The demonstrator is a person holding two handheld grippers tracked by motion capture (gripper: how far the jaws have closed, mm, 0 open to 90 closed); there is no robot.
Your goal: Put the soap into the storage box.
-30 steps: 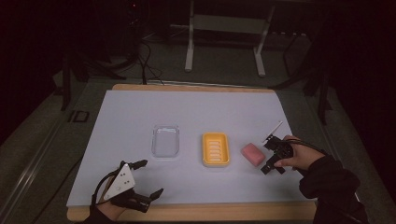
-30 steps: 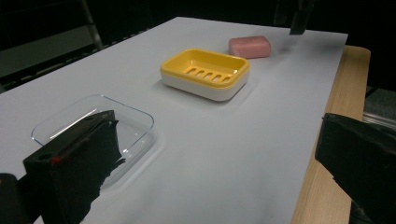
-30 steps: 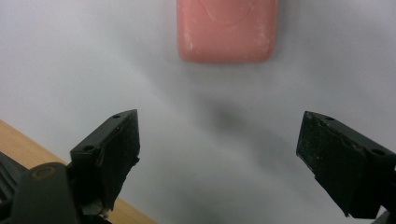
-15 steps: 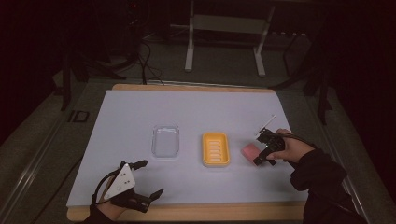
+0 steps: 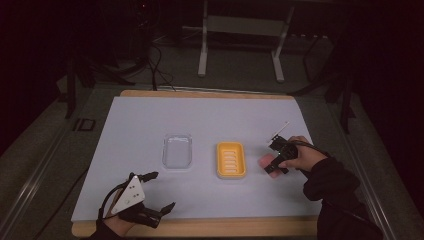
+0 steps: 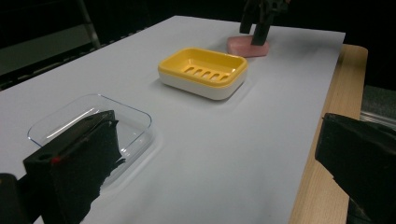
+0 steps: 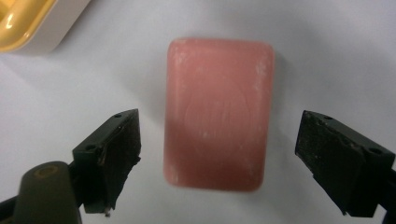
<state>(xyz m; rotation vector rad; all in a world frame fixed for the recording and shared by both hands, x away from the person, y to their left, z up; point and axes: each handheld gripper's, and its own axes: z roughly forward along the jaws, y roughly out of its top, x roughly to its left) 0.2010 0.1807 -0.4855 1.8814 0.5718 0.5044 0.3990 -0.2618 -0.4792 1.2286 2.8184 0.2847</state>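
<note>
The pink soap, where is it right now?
The pink soap lies flat on the white table cover, right of the yellow soap dish in the high view, between the open jaws of the right hand-held gripper.

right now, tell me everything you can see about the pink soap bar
The pink rectangular soap bar has rounded corners and a matte, waxy-looking surface with faint whitish scuffs. It lies flat on the white table sheet, just right of the yellow slotted soap dish and apart from it. The right tool hovers over it, open, one black jaw on each long side; whether either touches the bar cannot be told. Otherwise only the sheet beneath touches it.
</note>
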